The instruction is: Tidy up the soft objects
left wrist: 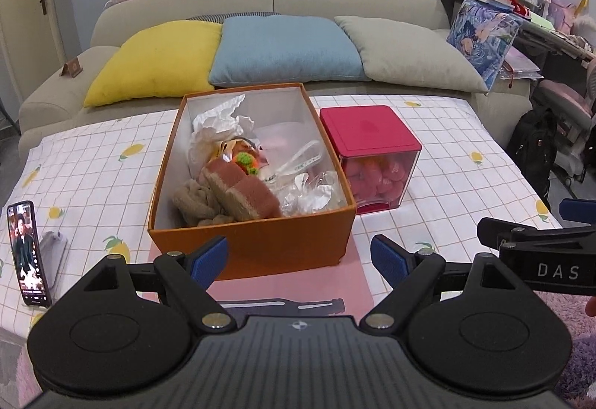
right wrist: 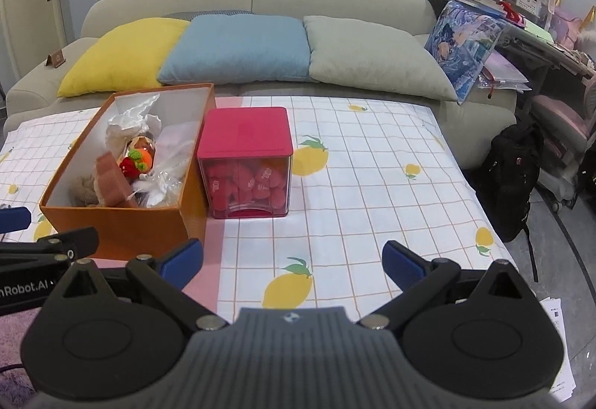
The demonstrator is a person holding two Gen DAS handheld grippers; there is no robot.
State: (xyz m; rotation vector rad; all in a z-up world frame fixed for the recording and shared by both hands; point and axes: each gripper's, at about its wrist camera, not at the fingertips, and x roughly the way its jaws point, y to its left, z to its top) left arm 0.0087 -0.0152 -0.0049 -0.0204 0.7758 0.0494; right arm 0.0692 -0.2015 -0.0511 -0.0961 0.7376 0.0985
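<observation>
An open orange box [left wrist: 253,245] [right wrist: 123,230] stands on the table and holds soft things: a brown plush slipper [left wrist: 240,191] [right wrist: 110,183], a beige plush [left wrist: 193,204], a small knitted orange and green toy [left wrist: 246,160] [right wrist: 139,155], white tissue paper [left wrist: 219,122] and clear bags. Right of it is a clear cube with a red lid [left wrist: 367,133] [right wrist: 246,129], full of red soft pieces. My left gripper [left wrist: 300,260] is open and empty, just in front of the box. My right gripper [right wrist: 292,262] is open and empty over the cloth in front of the cube.
The table has a white checked cloth with lemons [right wrist: 372,185]. A phone [left wrist: 28,252] stands at the front left. A pink sheet [left wrist: 283,286] lies under the box. A sofa with yellow [left wrist: 156,59], blue and grey cushions is behind. A black backpack [right wrist: 514,178] sits on the floor at right.
</observation>
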